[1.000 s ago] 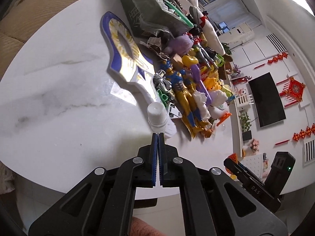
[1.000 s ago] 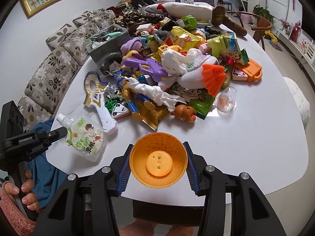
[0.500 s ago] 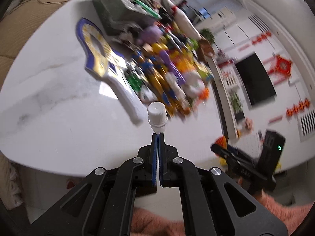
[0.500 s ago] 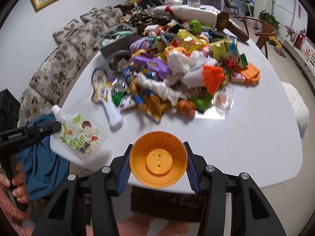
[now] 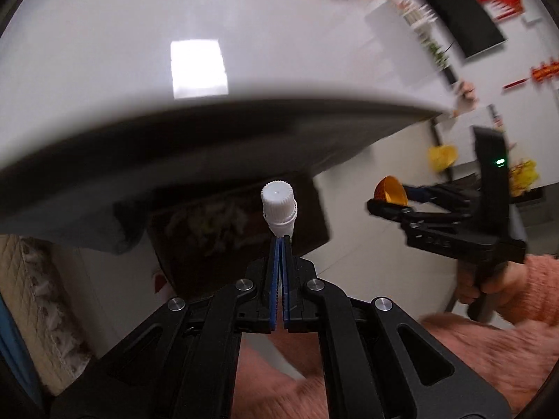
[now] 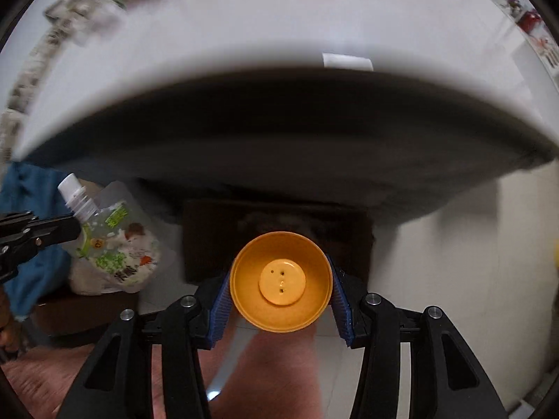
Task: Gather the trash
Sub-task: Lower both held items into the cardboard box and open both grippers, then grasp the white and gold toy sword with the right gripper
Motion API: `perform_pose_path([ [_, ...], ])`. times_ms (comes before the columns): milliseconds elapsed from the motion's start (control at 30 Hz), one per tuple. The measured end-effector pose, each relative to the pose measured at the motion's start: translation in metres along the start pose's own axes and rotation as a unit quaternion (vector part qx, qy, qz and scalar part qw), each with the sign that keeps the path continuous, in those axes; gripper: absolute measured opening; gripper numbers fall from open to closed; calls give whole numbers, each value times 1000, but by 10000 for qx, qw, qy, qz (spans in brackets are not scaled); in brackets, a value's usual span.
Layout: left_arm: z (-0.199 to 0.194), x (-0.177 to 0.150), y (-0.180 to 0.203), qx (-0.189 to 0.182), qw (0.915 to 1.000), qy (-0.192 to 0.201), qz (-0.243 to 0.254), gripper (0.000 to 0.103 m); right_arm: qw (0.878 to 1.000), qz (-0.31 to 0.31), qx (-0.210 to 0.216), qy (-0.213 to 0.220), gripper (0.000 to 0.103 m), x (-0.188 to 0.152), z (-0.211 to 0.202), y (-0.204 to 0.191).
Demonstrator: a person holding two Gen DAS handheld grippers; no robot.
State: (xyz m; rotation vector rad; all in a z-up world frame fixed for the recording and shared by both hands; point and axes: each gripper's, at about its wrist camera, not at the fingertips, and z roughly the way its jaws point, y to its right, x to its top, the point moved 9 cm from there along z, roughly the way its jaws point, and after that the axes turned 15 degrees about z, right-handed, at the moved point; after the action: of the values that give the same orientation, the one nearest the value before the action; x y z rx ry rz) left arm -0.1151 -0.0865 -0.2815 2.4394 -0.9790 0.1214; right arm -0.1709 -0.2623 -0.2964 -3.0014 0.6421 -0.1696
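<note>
Below the white surface point(image 6: 279, 28) edge: left tool point(image 5: 279, 241) clamped on 1 drink pouch point(image 6: 115, 251); right tool point(image 6: 279, 300), jaws just widened, cradling 1 orange bowl point(image 6: 279, 282).

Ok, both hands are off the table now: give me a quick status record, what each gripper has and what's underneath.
left gripper: shut on the spout of the printed drink pouch with white screw cap
right gripper: jaws just been opening; round orange plastic cup sits between the pads, grip unclear
below: dark box, looks like a bin, contents blurred
white table: its edge lies above both grippers in both views
judgement: probably about to drop both
</note>
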Motion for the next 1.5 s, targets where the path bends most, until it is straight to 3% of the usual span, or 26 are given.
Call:
perform_pose_path([
  [33,18,-3,-8,126,9999,-64,-31,1,9998,71,-178,10,79,0,14,10],
  [67,35,-7,-17,301,9995,-68,-91,2,9995,147,-268,29,85,0,25,17],
  [100,51,-11,-25,394,9991,-117,-107,14,9991,201,-360,37,85,0,34,24],
  [133,61,-14,-30,466,9987,-190,-126,40,9983,221,-536,5,86,0,42,31],
  [167,76,-18,-38,612,9975,-302,-177,47,9976,253,-639,-40,86,0,49,37],
  [367,99,-28,-57,937,9933,-631,-236,53,9974,330,-639,-107,89,1,49,47],
  [567,53,-23,-37,1091,9928,-483,55,53,9995,286,-128,6,89,16,4,29],
  [633,24,-15,-26,1116,9930,-319,229,56,9990,-43,390,203,89,24,-40,0],
  [700,-18,-4,-12,1252,9910,8,474,70,9928,-427,954,590,89,37,-89,-31],
  [767,-59,5,-2,1506,9853,397,696,77,9809,-801,1388,1099,98,58,-134,-65],
  [833,-89,14,2,1656,9813,675,708,84,9718,-943,1619,1432,98,84,-157,-93],
  [933,-119,26,-6,1884,9760,1000,432,85,9645,-920,1721,1781,98,129,-169,-128],
  [1100,-159,27,-38,2238,9634,1448,-274,85,9576,-1314,1795,1830,98,183,-167,-196],
  [1267,-181,11,-59,2516,9521,1570,-743,85,9583,-1918,1812,1096,94,200,-141,-285],
  [1367,-189,-1,-69,2616,9467,1621,-952,85,9596,-2228,1437,944,92,198,-114,-319],
  [1500,-197,-13,-76,2685,9433,1623,-1085,85,9594,-2542,747,964,84,205,-81,-328],
])
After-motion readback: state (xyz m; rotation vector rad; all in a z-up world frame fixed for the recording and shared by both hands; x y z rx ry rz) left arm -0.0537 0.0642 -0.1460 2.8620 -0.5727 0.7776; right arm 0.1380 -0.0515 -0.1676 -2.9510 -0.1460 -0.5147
